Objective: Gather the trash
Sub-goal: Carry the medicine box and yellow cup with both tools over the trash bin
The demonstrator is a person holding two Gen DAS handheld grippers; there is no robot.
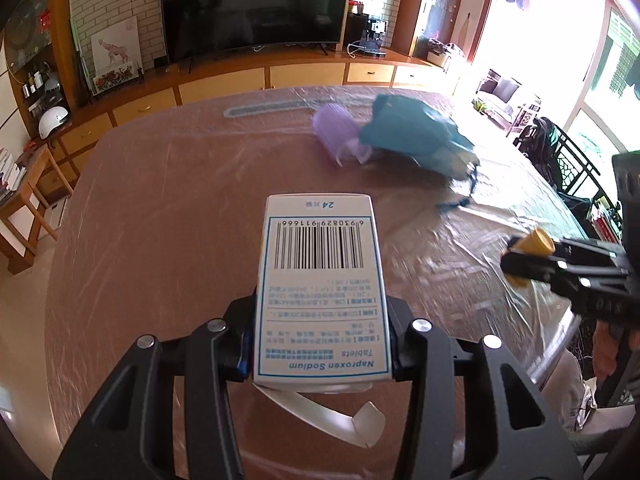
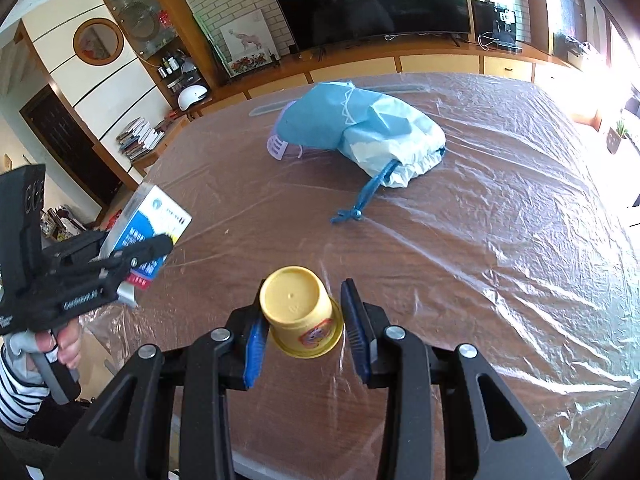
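Note:
My left gripper [image 1: 320, 336] is shut on a white medicine box [image 1: 322, 280] with a barcode, held above the table; its torn flap hangs below. The box and left gripper [image 2: 132, 256] also show at the left of the right wrist view. My right gripper [image 2: 304, 320] holds a small yellow cup [image 2: 300, 312], upside down, between its blue pads; the left pad touches it and a small gap shows at the right pad. The cup [image 1: 532, 246] shows in the left wrist view too. A blue drawstring bag [image 2: 360, 128] lies over a purple basket [image 2: 280, 146] at the table's far side.
The brown table [image 2: 480, 240] is covered with clear plastic film. A TV [image 1: 256, 4] and wooden cabinets stand behind it. A chair [image 1: 568, 160] stands at the table's right side. The person's hand [image 2: 60, 348] grips the left handle.

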